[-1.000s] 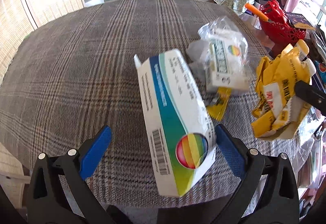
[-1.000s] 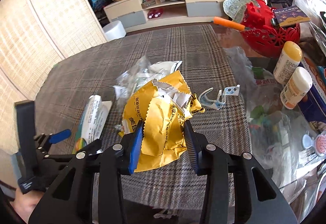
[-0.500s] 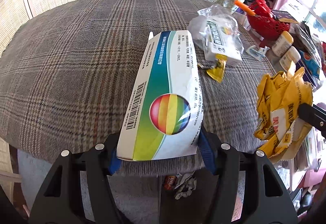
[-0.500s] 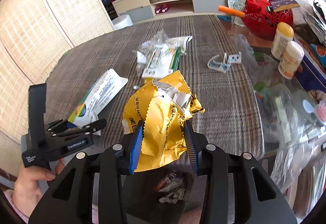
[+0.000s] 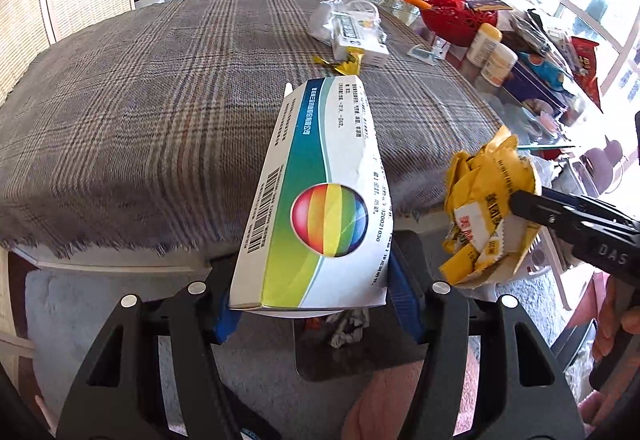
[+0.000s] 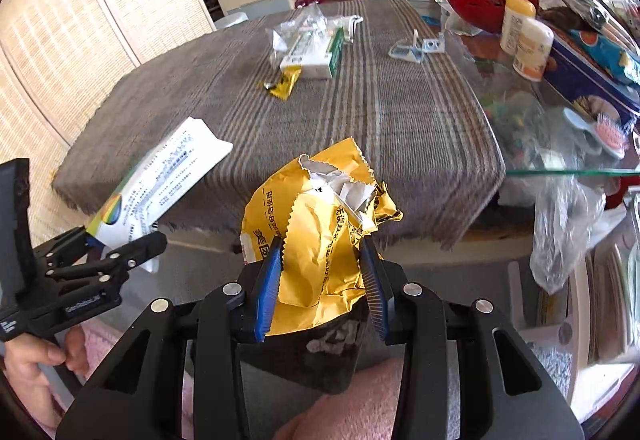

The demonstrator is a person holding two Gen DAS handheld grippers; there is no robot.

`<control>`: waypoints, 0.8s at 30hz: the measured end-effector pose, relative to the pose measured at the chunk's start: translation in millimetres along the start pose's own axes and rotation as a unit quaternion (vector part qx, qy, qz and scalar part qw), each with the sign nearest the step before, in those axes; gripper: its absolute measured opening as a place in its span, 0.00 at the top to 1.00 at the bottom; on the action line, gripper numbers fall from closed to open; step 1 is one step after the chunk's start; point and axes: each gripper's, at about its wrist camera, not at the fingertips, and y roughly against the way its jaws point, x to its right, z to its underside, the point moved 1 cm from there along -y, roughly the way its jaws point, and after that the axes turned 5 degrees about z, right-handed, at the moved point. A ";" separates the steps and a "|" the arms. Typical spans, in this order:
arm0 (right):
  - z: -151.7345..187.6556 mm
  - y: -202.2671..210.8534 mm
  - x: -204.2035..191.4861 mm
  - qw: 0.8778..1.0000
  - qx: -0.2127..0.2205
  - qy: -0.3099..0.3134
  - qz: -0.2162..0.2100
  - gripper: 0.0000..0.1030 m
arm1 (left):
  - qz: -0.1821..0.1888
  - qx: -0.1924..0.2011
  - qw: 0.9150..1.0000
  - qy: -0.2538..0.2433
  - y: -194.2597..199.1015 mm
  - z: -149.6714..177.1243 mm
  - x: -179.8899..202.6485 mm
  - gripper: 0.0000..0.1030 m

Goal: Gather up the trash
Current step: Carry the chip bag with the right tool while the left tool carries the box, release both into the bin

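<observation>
Trash bin (image 6: 316,356) sits under the right gripper (image 6: 322,280), whose jaws squeeze a crumpled yellow wrapper (image 6: 316,224). Left gripper (image 5: 312,300) jaws clamp a rainbow box (image 5: 320,200), tilted downward.

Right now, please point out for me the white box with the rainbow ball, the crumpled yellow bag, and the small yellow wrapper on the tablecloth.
white box (image 5: 320,200), left wrist view, on its printed top face.
crumpled yellow bag (image 6: 316,236), right wrist view, on its front fold.
small yellow wrapper (image 6: 285,82), right wrist view, on its middle.
</observation>
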 end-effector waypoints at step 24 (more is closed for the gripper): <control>84.2 -73.7 7.0 0.995 -0.089 -0.041 0.022 0.62 | 0.029 -0.128 0.991 0.012 -82.0 98.5 11.7 0.44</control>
